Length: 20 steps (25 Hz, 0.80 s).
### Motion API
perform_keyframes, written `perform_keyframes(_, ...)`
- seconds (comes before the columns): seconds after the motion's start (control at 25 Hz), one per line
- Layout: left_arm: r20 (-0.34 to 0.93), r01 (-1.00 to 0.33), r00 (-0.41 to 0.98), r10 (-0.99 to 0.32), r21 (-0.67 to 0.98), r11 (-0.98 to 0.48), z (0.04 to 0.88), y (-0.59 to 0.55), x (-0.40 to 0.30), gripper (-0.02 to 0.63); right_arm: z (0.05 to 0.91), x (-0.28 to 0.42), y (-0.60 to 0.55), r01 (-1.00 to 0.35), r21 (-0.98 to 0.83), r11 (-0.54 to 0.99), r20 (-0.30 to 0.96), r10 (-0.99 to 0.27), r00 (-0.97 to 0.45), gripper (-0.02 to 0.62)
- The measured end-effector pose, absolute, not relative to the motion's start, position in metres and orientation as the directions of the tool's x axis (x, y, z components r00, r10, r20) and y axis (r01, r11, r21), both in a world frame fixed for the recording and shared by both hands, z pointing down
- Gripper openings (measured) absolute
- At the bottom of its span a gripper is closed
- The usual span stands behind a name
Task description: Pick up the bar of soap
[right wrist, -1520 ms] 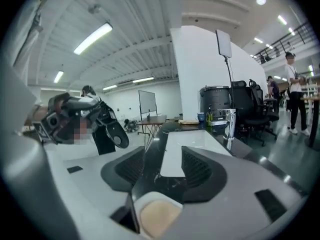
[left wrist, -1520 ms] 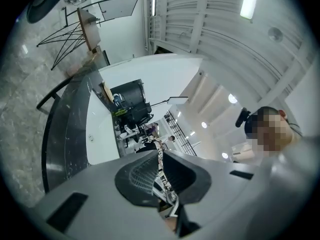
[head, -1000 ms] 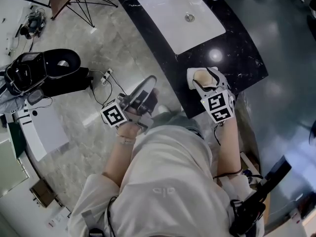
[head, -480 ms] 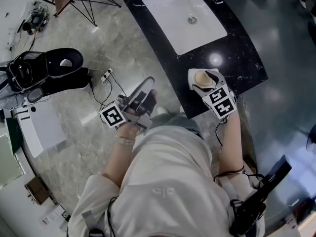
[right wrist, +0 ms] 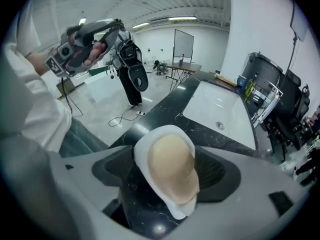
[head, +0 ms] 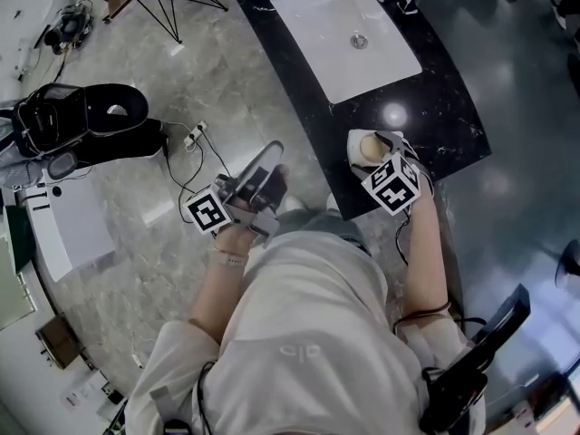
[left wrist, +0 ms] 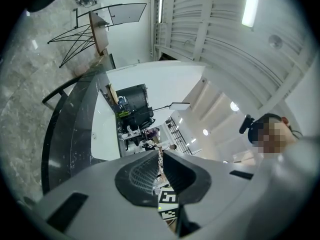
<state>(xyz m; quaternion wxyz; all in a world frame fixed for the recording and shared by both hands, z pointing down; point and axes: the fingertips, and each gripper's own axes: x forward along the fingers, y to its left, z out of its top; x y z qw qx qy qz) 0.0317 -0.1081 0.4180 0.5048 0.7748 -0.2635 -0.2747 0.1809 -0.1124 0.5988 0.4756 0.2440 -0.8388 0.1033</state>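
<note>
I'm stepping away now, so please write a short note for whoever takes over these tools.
Right tool: open, jaws just opened wider, straddling the soap in its white dish on the black counter; not gripping.
Left tool: shut, empty, held off the counter over the floor.
Done: right tool lined up on the soap.
To do: close on it and lift.

Right gripper point(head: 375, 149) held down at near edge of black counter point(head: 435, 98), jaws just opened wider, tan soap bar point(head: 370, 143) seen between them. White sink point(head: 335, 34) set further along counter. Left gripper point(head: 267, 178) held out over grey floor point(head: 227, 71). Black bag point(head: 100, 120) seen on floor, well off to left.
</note>
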Motion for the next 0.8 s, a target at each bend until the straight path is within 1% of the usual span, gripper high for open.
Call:
perform_keyframes(0.16, -0.156, -0.131, 0.707, -0.69, 0.93, -0.345, 0.421, -0.112, 0.029, 0.011, 0.604, 0.184, -0.108, -0.478, 0.076, 0.875, 0.87, -0.292, -0.397, 0.364)
perform_keyframes(0.32, -0.16, -0.121, 0.7, -0.696, 0.934, -0.336, 0.42, -0.112, 0.025, 0.011, 0.603, 0.186, -0.103, -0.466, 0.049, 0.884, 0.877, -0.261, -0.403, 0.327)
perform_keyframes(0.6, -0.165, -0.113, 0.703, -0.691, 0.934, -0.338, 0.419, -0.111, 0.025, 0.011, 0.599, 0.187, -0.099, -0.466, -0.001, 0.885, 0.89, -0.212, -0.404, 0.301)
perform_keyframes(0.68, -0.163, -0.116, 0.701, -0.694, 0.935, -0.336, 0.419, -0.111, 0.022, 0.011, 0.594, 0.186, -0.098, -0.474, -0.023, 0.88, 0.882, -0.206, -0.425, 0.275)
perform_keyframes(0.76, -0.161, -0.116, 0.697, -0.699, 0.936, -0.332, 0.42, -0.111, 0.019, 0.011, 0.589, 0.183, -0.098, -0.486, -0.052, 0.872, 0.866, -0.203, -0.457, 0.221)
perform_keyframes(0.8, -0.161, -0.114, 0.695, -0.701, 0.937, -0.329, 0.42, -0.111, 0.018, 0.011, 0.589, 0.182, -0.097, -0.492, -0.065, 0.868, 0.863, -0.199, -0.465, 0.213)
